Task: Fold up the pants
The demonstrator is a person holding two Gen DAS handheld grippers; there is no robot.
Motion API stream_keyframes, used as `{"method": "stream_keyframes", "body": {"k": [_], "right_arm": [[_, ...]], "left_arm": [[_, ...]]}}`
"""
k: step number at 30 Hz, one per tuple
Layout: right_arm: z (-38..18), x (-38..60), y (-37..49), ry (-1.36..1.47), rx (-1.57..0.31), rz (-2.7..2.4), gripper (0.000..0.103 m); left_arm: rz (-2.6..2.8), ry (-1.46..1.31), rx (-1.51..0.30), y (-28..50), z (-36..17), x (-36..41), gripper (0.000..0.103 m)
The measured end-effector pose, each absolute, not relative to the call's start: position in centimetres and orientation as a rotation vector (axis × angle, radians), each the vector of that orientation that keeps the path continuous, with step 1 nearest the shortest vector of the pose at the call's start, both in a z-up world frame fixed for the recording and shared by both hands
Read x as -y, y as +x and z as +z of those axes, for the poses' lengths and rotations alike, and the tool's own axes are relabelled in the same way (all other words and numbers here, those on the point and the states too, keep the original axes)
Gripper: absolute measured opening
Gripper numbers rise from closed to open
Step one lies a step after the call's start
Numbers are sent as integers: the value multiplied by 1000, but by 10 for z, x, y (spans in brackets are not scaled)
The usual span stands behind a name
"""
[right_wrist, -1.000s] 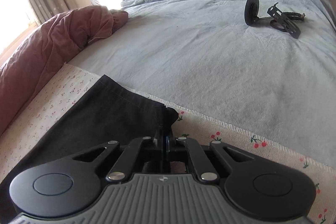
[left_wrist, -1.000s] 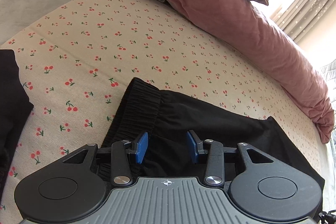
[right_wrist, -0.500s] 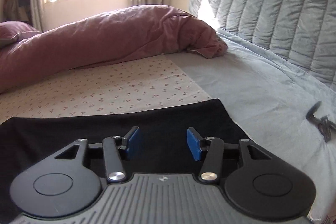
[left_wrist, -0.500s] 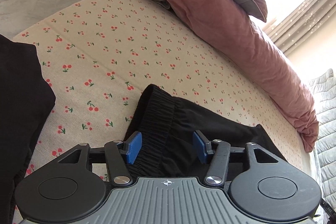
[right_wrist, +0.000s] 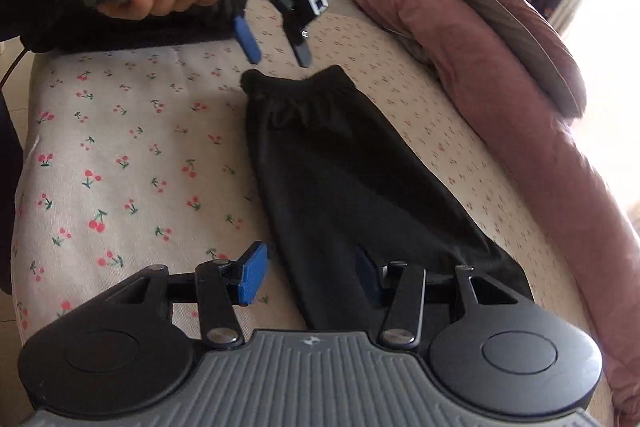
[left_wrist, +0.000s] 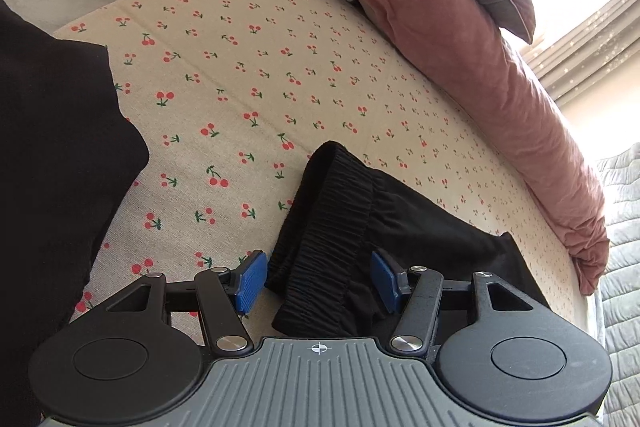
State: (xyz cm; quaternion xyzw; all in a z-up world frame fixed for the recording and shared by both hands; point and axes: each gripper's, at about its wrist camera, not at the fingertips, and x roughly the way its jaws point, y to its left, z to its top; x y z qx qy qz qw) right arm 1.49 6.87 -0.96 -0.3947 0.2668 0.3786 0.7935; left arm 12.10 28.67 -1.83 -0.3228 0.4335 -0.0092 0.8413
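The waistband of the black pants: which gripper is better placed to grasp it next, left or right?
Left. The left gripper hangs open just above the waistband, fingers pointing down at it. The right gripper is open at the opposite end of the pants.

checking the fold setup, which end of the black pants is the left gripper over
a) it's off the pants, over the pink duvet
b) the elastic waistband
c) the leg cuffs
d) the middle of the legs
b: the left gripper hangs with its jaws apart just above the gathered waistband of the pants, not touching it, while the right gripper is open at the other end.
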Motion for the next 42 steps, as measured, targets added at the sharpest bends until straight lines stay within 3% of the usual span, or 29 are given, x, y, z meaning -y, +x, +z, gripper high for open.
{"method": "stream_keyframes", "body": {"k": [8,9,13,18,24,33,40,42], "right_arm": [[-35,-193,48,-1018,-422,799,41],[-38,-197,53,-1057,-420,783,28],[-12,-198,75,-977,-467,786,5],[34,-178,110,-691,-541,768,3],[21,-192,116,-821,-360,610,1],[-38,-189,61,-811,-434,728,2],[-27,-176,70,-578,-303,573,2],[-34,-176,72,-573,-340,601,2]], "left_arm": [[49,-817,-917,122,-26,-323,57],[22,-800,-906,122,-24,-323,57],[27,-778,-896,124,-24,-331,60],[-21,-870,-921,130,-35,-337,60],[-2,-902,-920,131,-36,-338,59],[-48,-922,-930,136,-40,-335,59],[-107,-1007,-891,140,-40,-330,60],[-111,-953,-896,143,-33,-323,60]]}}
